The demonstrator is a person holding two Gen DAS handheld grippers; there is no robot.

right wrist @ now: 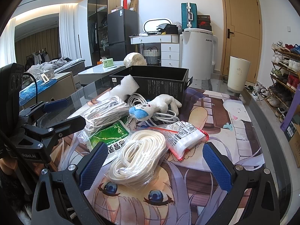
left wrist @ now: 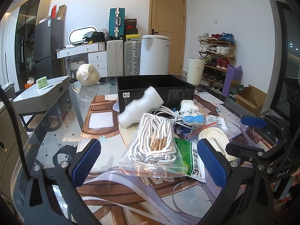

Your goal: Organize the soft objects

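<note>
Both tongs gape wide and hold nothing: left tongs [left wrist: 149, 161] straddle a bagged striped cord [left wrist: 153, 142], right tongs [right wrist: 155, 166] straddle a bagged white rope [right wrist: 136, 155]. Behind, on the counter [right wrist: 243, 146], a plush toy [right wrist: 155, 106] lies against the black box [right wrist: 159, 82].

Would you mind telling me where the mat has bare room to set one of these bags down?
Bare mat lies right of the black box and beyond the small white packet, and left of the foam block. The middle is crowded: striped cord bag, green pouch, plush toy.
</note>
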